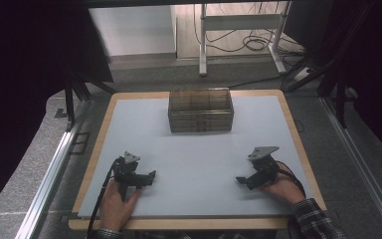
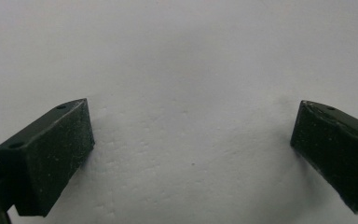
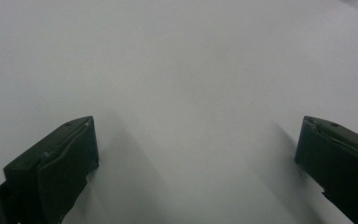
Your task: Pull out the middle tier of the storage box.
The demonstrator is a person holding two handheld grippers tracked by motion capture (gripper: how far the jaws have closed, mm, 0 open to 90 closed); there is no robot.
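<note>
Two grippers low over the near part of the pale desk (image 1: 199, 154), one in each hand. Left gripper (image 1: 146, 178) at the near left, jaws wide apart, bare desk surface between them. Right gripper (image 1: 243, 181) at the near right, jaws likewise spread wide, gripping nothing. Clear plastic box (image 1: 200, 110) with compartments at the far middle of the desk, well apart from both grippers, roughly midway between them across the width.
</note>
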